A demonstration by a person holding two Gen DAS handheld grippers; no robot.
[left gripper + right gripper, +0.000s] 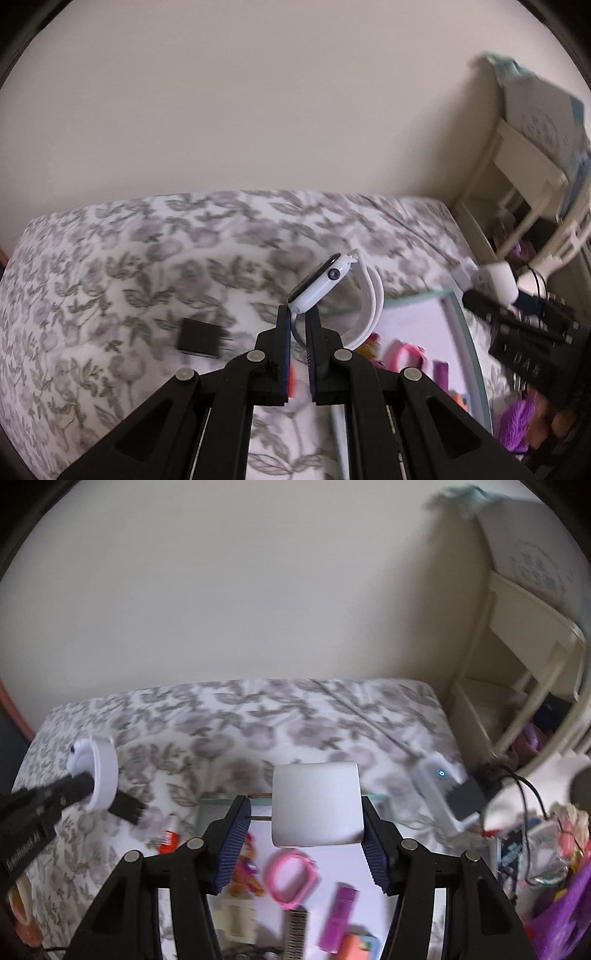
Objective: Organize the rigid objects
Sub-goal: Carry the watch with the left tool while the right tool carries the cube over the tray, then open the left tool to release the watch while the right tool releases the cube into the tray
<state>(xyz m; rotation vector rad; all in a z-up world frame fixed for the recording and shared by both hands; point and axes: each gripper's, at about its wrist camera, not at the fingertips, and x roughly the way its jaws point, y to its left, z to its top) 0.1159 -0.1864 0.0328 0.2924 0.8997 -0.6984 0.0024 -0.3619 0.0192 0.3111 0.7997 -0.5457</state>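
The left gripper has its jaws pinched almost fully together on the band of a white smartwatch, so the watch stands up above the tips with its dark screen tilted away and its loop of strap hanging to the right. Gripping the thin strap rather than the case probably keeps the pads off the glass. The right gripper has its jaws about half open, pressed against the two sides of a white square box, which is carried roughly level between the ribbed blue pads. Both things are lifted clear of the flowered bedsheet. Below the right gripper lies a shallow white tray holding a pink watch band, a magenta stick and a small comb, which looks like the likely place for sorting. A black charger block rests on the sheet to the left, still outside the tray.
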